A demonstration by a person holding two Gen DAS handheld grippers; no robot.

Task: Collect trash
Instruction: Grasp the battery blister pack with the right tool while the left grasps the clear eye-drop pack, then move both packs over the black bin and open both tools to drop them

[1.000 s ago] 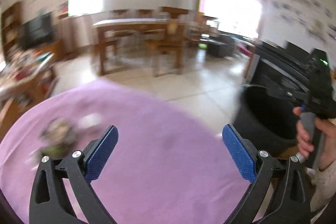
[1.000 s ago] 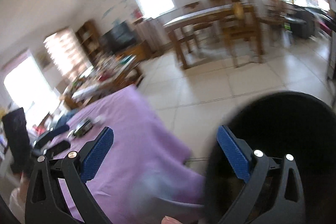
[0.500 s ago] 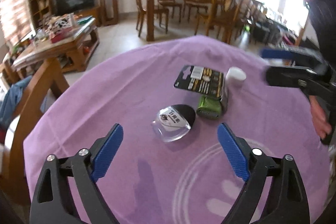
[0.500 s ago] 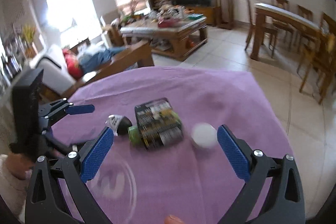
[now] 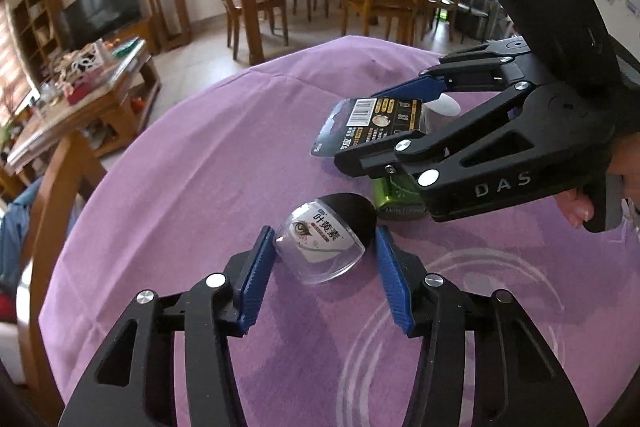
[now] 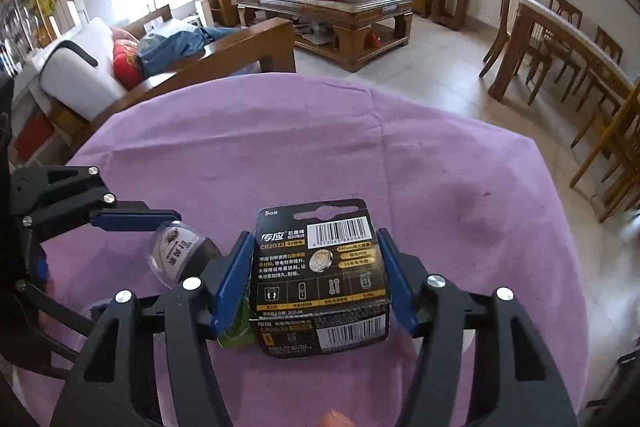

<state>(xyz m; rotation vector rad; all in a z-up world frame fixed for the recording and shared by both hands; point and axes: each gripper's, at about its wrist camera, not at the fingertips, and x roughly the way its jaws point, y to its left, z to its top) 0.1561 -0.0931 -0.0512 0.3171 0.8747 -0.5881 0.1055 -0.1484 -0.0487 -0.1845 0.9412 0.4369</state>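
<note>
- Jaws of left gripper (image 5: 325, 247), just closing, flank the clear capsule (image 5: 326, 245) without a firm clamp.
- Right gripper (image 6: 316, 267), also closing, brackets the battery card (image 6: 320, 279); contact unclear.
- Green can (image 5: 398, 197) lies between, on purple cloth (image 5: 200, 167).

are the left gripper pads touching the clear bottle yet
Cannot tell. In the left wrist view the left gripper, whose jaws have just been closing, brackets the clear bottle; its pads sit at the bottle's sides, no gap or press shows.

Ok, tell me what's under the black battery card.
A green battery pokes out from under the battery card, lying on the purple cloth. How far it reaches underneath is covered.
</note>
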